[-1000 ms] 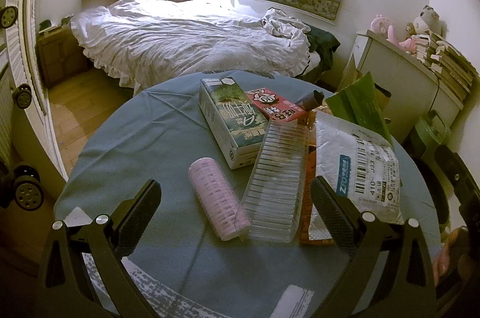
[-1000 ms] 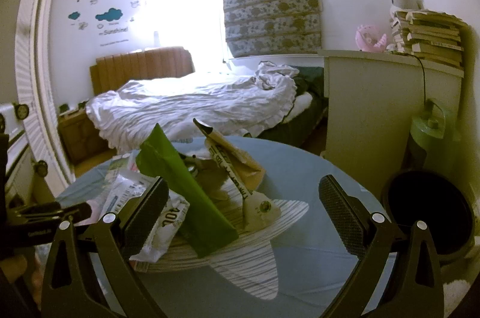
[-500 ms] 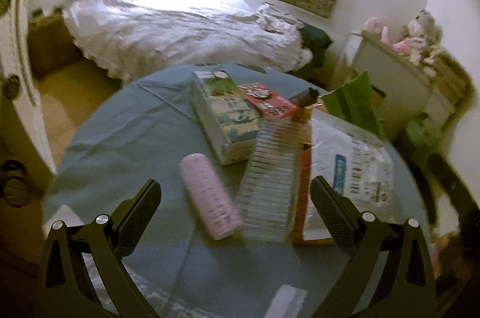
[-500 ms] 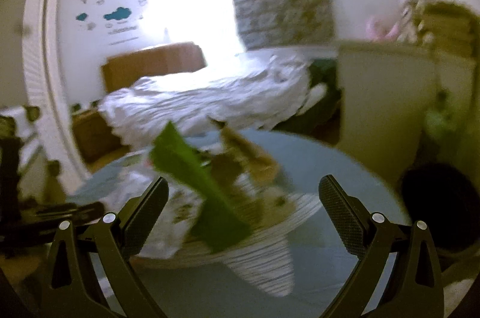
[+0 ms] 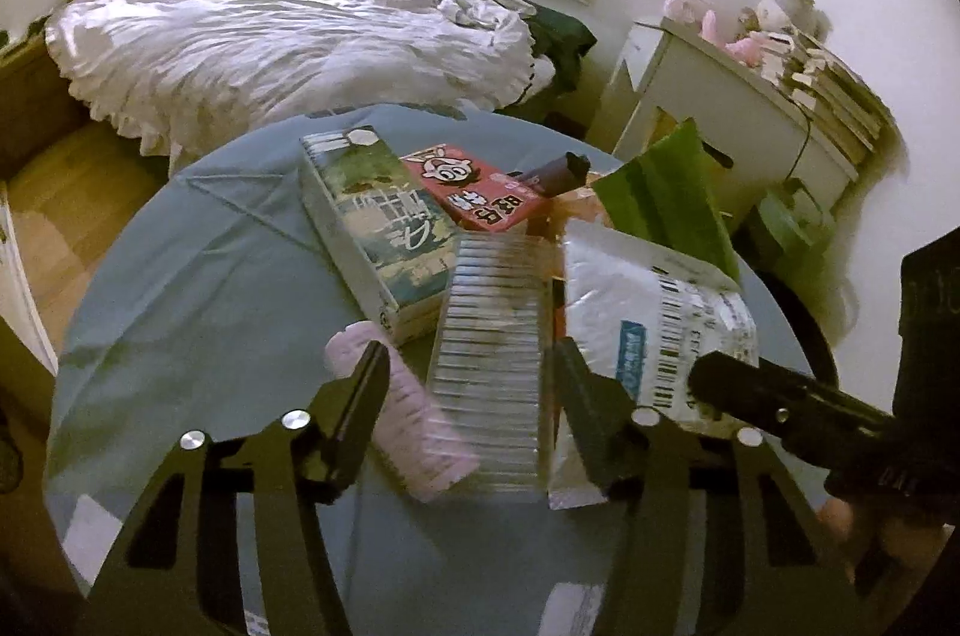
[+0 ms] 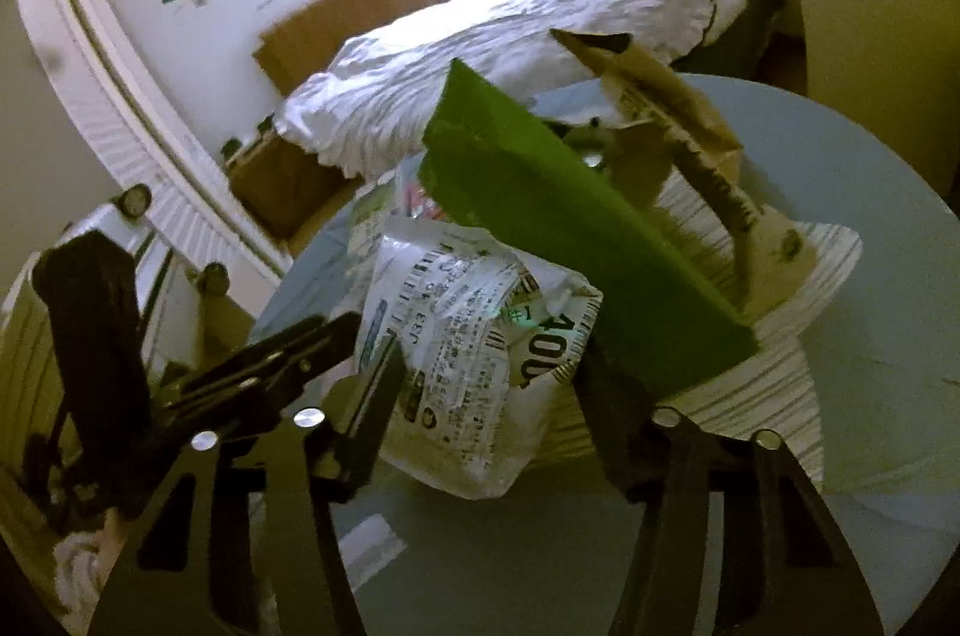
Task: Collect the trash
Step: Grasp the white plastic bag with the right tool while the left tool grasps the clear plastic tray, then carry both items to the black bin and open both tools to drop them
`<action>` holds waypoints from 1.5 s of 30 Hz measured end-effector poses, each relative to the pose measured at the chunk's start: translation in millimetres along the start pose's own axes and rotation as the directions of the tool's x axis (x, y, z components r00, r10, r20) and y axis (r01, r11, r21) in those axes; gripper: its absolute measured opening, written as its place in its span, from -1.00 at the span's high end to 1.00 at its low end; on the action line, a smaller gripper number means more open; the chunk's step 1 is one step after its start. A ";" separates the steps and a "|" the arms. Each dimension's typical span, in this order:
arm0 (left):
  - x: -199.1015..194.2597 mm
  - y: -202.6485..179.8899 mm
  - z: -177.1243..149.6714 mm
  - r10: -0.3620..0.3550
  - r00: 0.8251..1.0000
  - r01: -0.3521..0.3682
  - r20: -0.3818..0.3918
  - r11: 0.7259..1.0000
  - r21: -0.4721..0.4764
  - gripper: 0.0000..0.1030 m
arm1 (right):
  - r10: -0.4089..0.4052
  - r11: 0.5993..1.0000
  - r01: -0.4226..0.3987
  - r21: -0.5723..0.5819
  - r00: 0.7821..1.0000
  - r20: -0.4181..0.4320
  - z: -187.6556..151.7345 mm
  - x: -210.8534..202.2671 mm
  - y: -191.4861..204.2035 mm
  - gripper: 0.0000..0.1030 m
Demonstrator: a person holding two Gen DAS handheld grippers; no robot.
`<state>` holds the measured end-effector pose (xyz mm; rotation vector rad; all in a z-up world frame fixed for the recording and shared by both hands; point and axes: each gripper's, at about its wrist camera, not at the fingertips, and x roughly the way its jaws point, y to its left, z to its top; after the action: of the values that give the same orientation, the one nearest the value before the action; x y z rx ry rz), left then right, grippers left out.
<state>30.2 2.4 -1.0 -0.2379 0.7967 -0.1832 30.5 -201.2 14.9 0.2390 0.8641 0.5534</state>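
Claws have both just narrowed: left claw (image 5: pixel 468 384) astride clear tray (image 5: pixel 492 360), right claw (image 6: pixel 486 378) astride mailer (image 6: pixel 474 336).

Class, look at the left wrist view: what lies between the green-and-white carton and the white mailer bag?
A clear ribbed plastic tray lies between the carton and the mailer bag, overlapping both; the left wrist view shows it.

The right gripper (image 6: pixel 480 384) has just been closing, and its fingers (image 6: pixel 375 396) now flank a crumpled white mailer bag (image 6: pixel 468 366) printed with barcodes; whether they press on it cannot be told. Just behind the bag, a green sheet (image 6: pixel 570 240) leans over a striped white plate (image 6: pixel 774 354) on the round blue desk (image 6: pixel 870 192). Torn brown cardboard (image 6: pixel 666 96) rises behind the sheet. The left gripper (image 6: pixel 264 354) sits just left of the bag.
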 end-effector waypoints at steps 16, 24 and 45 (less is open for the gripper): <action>-45.9 -15.1 -10.1 -0.053 0.993 0.049 0.105 0.998 0.041 0.20 | 0.117 0.991 -0.128 0.037 0.969 0.216 2.3 -104.1 -42.7 0.33; -64.5 -46.5 0.8 -0.121 0.985 0.113 0.121 0.991 0.073 0.21 | -0.010 0.983 -0.053 0.173 0.940 0.342 -15.2 -149.8 -130.3 0.33; 125.5 -335.8 56.6 -0.524 0.834 0.551 -0.173 0.811 0.196 0.20 | -0.555 0.732 0.241 0.637 0.753 0.353 -73.4 -216.8 -376.7 0.33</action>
<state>132.8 -342.7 45.1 -0.2223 0.7934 -0.8367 -2.5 -636.4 -46.4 0.6844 0.4851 -0.2239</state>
